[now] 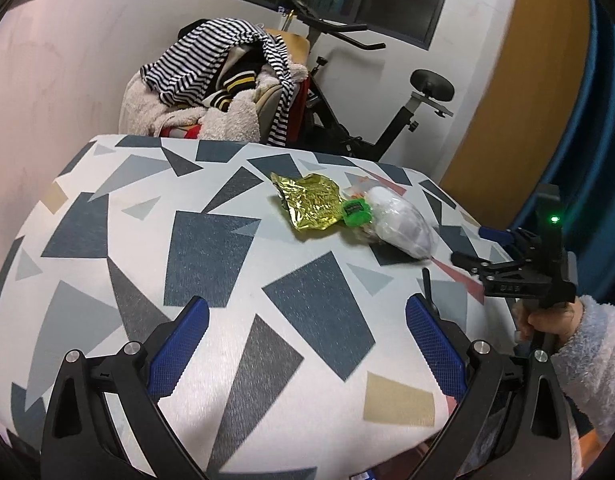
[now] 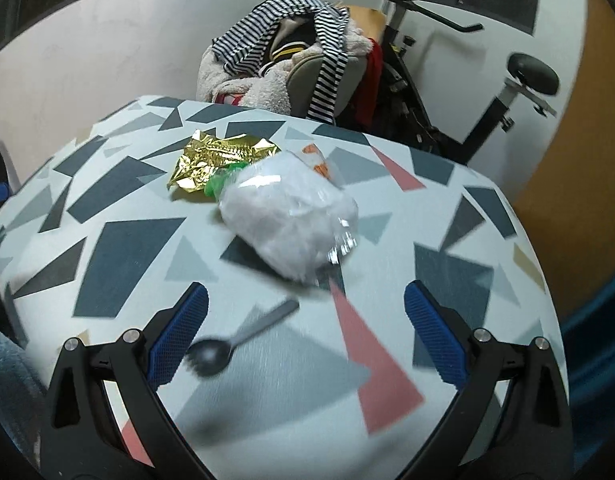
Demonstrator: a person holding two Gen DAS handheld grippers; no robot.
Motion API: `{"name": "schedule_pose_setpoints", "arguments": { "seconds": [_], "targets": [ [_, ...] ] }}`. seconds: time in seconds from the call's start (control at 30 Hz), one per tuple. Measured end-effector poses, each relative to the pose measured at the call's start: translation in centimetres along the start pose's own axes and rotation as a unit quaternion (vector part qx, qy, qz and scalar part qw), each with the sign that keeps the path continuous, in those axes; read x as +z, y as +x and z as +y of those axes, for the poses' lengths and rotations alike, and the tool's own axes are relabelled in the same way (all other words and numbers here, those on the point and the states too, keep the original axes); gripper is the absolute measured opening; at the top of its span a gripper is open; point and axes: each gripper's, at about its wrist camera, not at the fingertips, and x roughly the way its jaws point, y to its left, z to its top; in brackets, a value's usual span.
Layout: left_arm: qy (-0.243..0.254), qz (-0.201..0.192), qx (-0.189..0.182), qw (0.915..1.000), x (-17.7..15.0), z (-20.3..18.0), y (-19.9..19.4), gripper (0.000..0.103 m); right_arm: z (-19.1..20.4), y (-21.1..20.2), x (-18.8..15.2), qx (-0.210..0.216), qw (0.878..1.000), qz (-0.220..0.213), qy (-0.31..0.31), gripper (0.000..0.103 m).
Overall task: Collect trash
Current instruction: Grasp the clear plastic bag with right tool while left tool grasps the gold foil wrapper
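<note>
Gold foil (image 2: 215,160) lay leftmost on the patterned table (image 2: 127,252), touching a green scrap (image 2: 221,182) and a clear bag (image 2: 287,216) of white stuff; a black spoon (image 2: 231,344) lay nearer. Both the left gripper (image 1: 307,344) and right gripper (image 2: 305,332) had fingers spread apart, holding nothing.

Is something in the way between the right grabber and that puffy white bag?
Yes: a black plastic spoon lies on the table in front of the open right gripper, just before the white bag. Nothing else blocks it.
</note>
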Motion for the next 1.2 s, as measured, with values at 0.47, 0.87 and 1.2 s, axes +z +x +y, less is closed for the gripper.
{"name": "schedule_pose_setpoints", "arguments": {
  "seconds": [0.47,0.87,1.2],
  "targets": [
    [-0.057,0.02,-0.019,0.998,1.5,2.2,4.5,0.096,3.2,7.2,4.0,-0.01,0.996,0.037,-0.084,0.072],
    [-0.135,0.033,-0.056,0.9887,5.5,4.1,11.2,0.07,-3.2,1.4,3.8,0.036,0.997,-0.028,0.06,0.047],
    [-0.241,0.079,-0.084,0.9637,7.5,4.8,19.6,0.065,-6.5,-0.8,3.1,0.028,0.992,-0.045,0.111,0.047]
  ]
}}
